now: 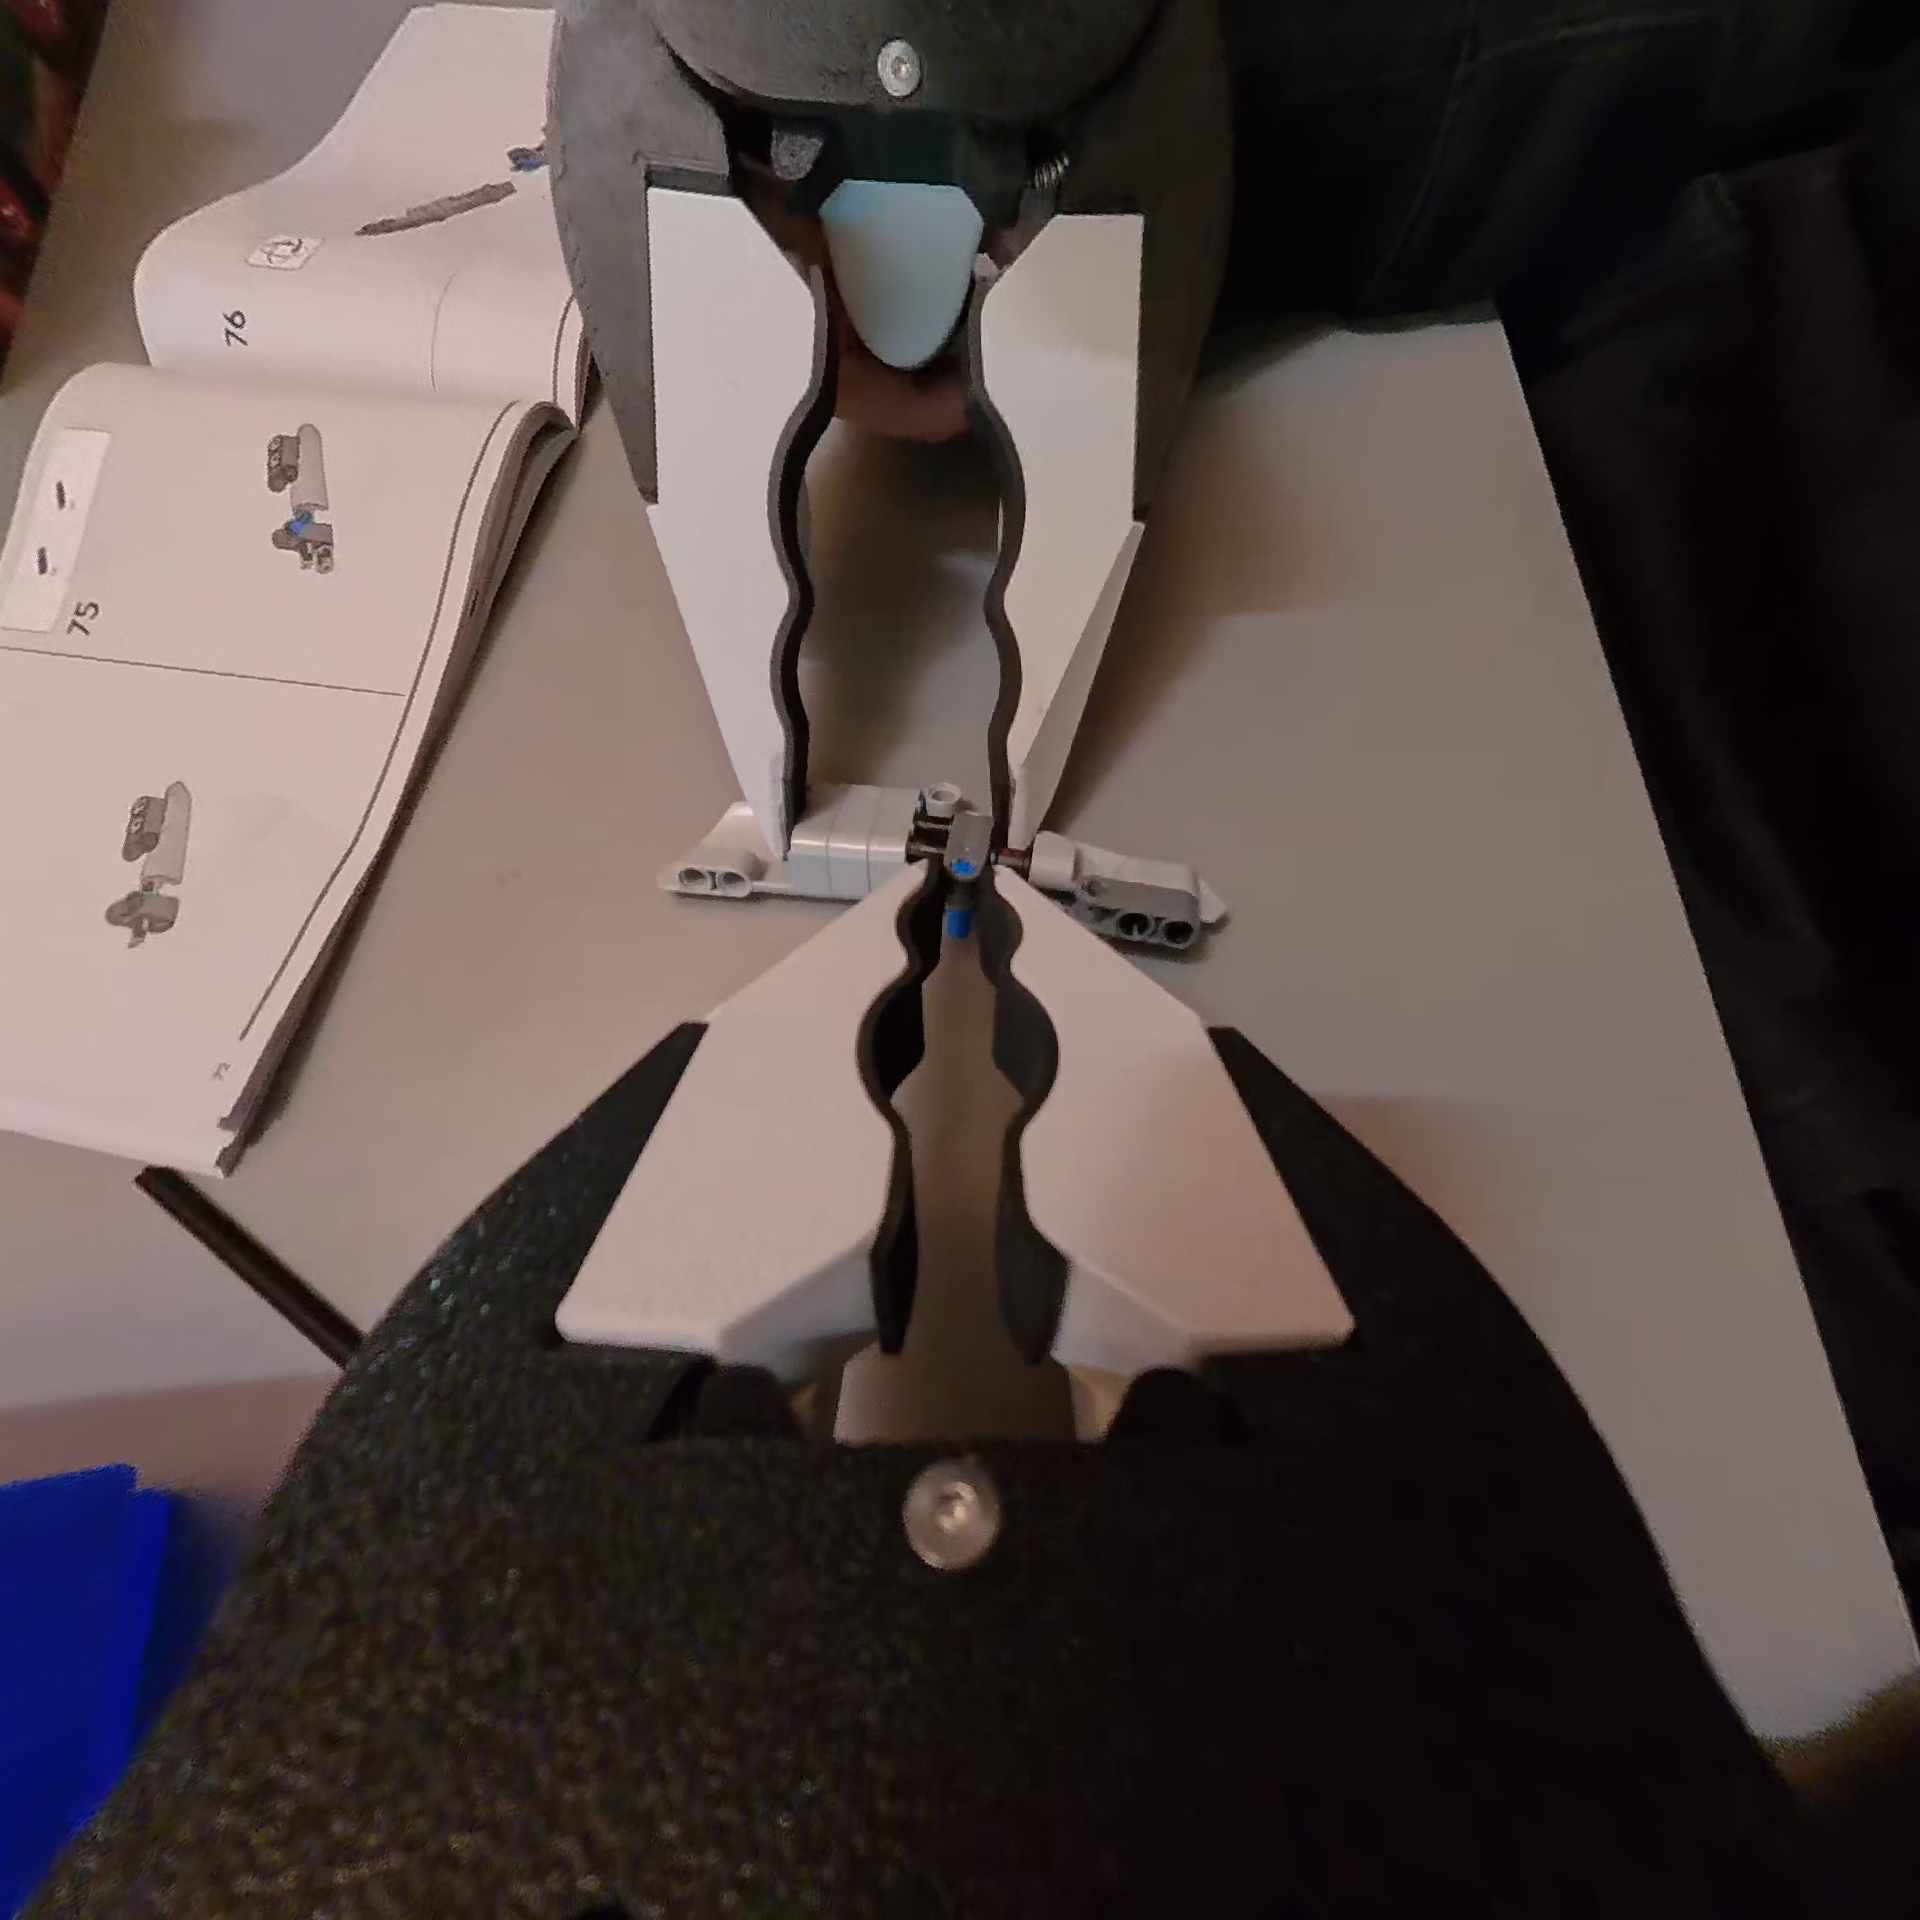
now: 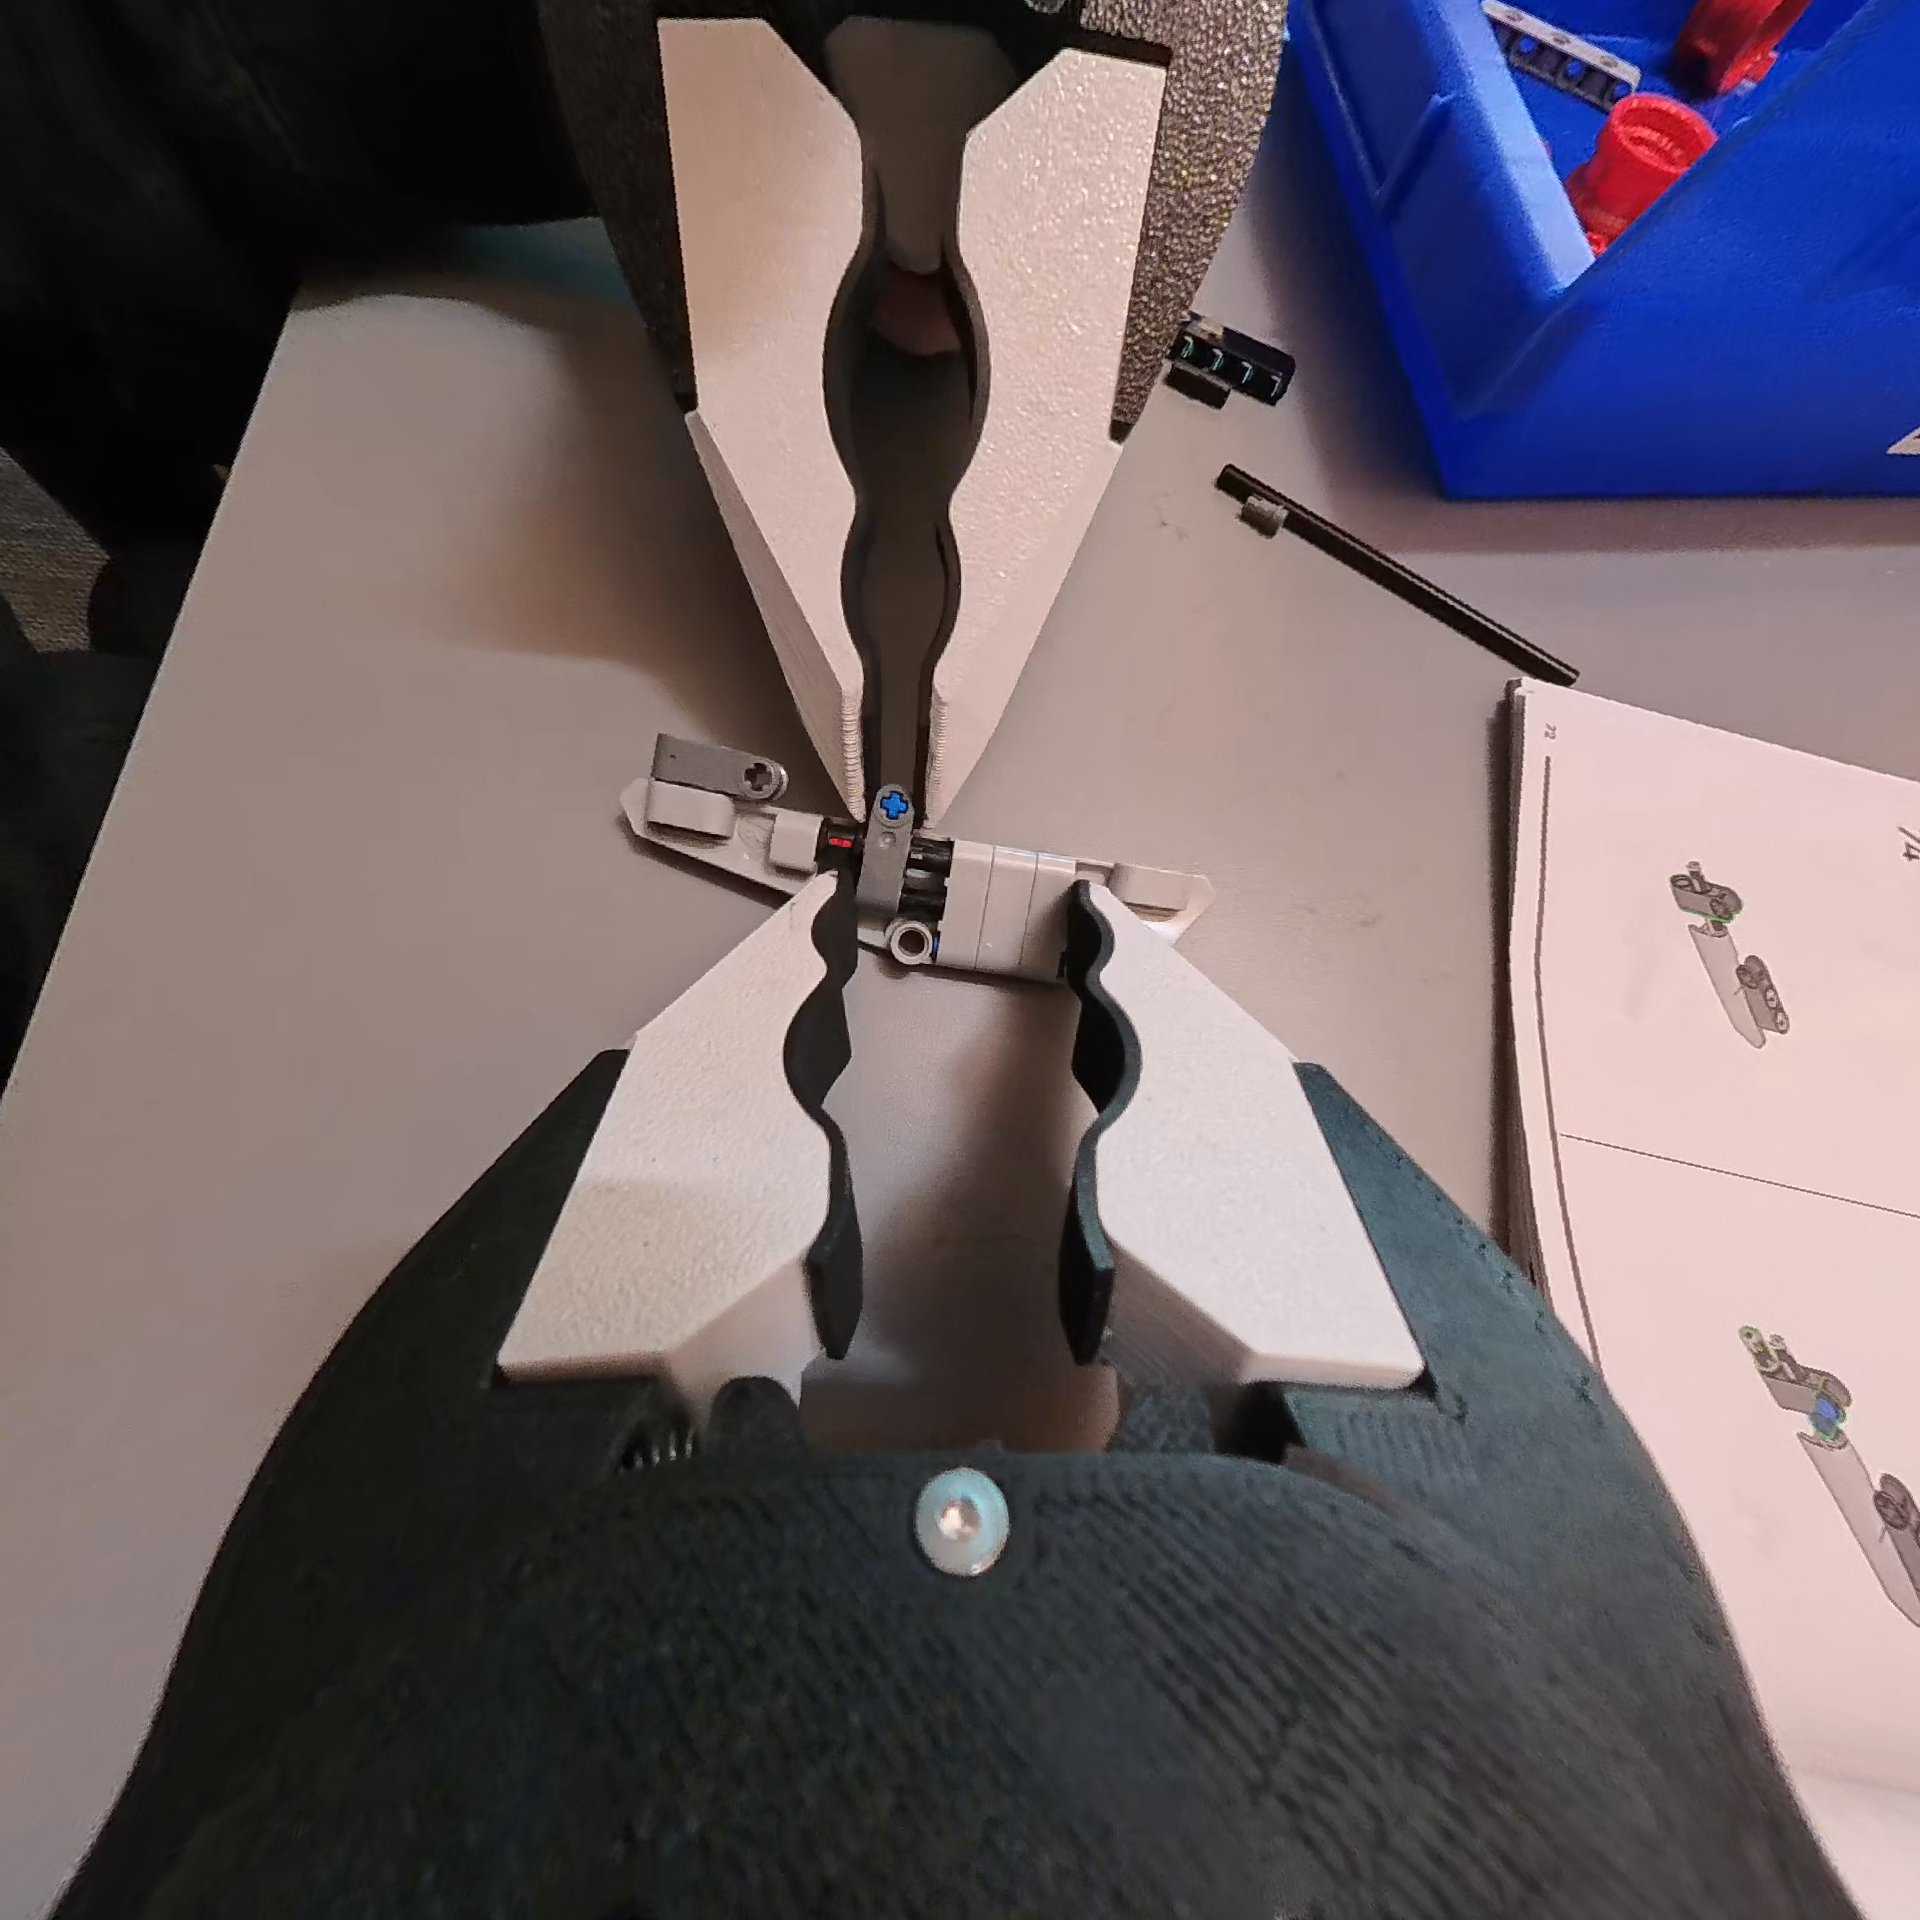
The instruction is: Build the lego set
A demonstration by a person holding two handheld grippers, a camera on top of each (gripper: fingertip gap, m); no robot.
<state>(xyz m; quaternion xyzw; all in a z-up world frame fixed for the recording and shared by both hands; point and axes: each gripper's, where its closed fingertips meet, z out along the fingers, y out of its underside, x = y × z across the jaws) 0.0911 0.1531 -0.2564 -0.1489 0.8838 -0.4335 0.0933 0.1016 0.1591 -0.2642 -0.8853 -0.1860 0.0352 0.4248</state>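
Observation:
A light grey lego assembly (image 1: 842, 852) (image 2: 1003, 894) lies across the white table (image 1: 1351, 727), with beams sticking out at both ends. A dark grey connector (image 2: 883, 862) with a blue pin (image 2: 894, 803) (image 1: 958, 920) sits on its black axle. My left gripper (image 1: 951, 883) is shut on the blue pin and connector; it also shows at the top of the right wrist view (image 2: 894, 805). My right gripper (image 2: 956, 896) is closed around the assembly's grey block from the opposite side; it also shows in the left wrist view (image 1: 901, 826).
An open instruction booklet (image 1: 208, 727) (image 2: 1714, 1039) lies beside the work spot. A blue bin (image 2: 1662, 312) holds red parts (image 2: 1652, 145). A long black axle (image 2: 1392, 571) (image 1: 249, 1268), a small black piece (image 2: 1231, 369) and a loose dark grey beam (image 2: 717, 774) lie on the table. Dark clothing borders the table edge (image 1: 1662, 831). Both grippers' tips are close together, under 4 cm apart. Left tips and right tips are each some 12 cm from the long black axle (image 2: 1392, 571). The left camera catches it too, in the left wrist view (image 1: 319, 1322).

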